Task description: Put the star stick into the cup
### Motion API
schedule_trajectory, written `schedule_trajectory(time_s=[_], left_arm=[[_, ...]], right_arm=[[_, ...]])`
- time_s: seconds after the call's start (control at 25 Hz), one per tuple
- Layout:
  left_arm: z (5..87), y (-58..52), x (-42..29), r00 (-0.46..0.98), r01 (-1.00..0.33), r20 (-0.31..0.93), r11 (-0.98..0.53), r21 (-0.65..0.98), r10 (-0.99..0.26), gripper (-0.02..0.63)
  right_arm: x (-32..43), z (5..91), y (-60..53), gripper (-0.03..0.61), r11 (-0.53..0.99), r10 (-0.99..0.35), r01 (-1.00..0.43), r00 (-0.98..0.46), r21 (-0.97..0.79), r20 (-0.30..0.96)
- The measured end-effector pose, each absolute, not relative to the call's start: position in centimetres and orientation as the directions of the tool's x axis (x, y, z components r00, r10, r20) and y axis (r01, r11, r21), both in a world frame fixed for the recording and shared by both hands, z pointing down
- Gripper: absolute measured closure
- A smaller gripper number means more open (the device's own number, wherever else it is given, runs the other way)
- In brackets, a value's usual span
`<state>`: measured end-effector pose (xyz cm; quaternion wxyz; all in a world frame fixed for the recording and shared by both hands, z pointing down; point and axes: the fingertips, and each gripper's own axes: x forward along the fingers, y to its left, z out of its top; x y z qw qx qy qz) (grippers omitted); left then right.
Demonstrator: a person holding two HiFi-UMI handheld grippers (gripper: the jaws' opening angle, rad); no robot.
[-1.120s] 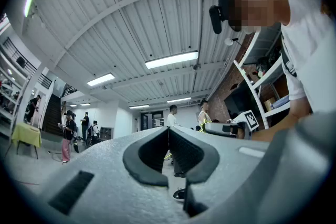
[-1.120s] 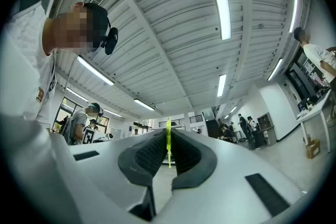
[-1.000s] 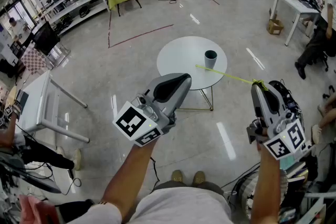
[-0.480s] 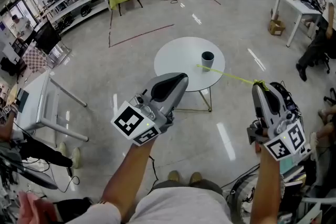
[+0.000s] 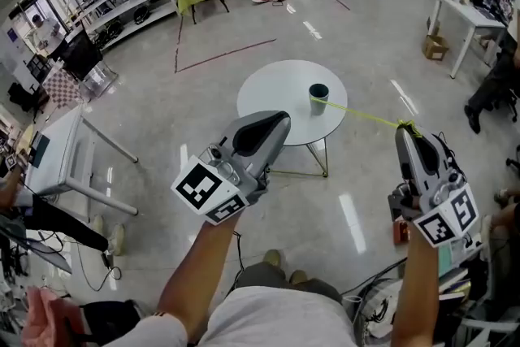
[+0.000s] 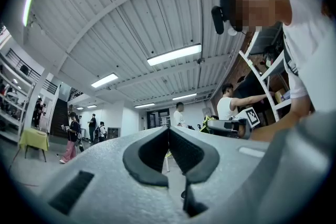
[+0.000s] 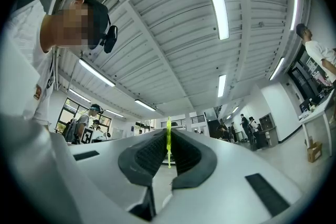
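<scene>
My left gripper (image 5: 279, 120) is held up in the air, its jaws pressed together with nothing between them (image 6: 169, 132). Past it, down on the floor, stands the round white table (image 5: 272, 97), and the dark cup (image 5: 318, 97) stands upright near the table's right edge. The thin yellow-green stick (image 5: 366, 116) slants from the cup's rim, where its far tip seems to end, back to my right gripper (image 5: 404, 131). That gripper's jaws pinch the stick (image 7: 169, 140) near its end, and its thin shaft runs between the pads.
</scene>
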<state>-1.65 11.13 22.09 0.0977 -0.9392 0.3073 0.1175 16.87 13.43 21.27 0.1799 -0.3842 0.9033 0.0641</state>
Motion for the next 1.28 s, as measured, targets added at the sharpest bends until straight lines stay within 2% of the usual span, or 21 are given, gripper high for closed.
schedule_trajectory(time_s=[0.52, 1.28], left_arm=[[23.1, 4.7, -1.2, 0.781, -0.604, -0.276, -0.789, -0.107, -0.560, 0.598], [26.4, -17.4, -4.0, 0.799, -0.580, -0.247, -0.811, -0.076, -0.549, 0.598]], right_arm=[[17.8, 22.5, 7.2, 0.557, 0.683, -0.690, -0.730, -0.637, -0.017, -0.344], [15.1, 27.4, -14.1, 0.556, 0.609, -0.781, -0.791, -0.611, 0.058, -0.128]])
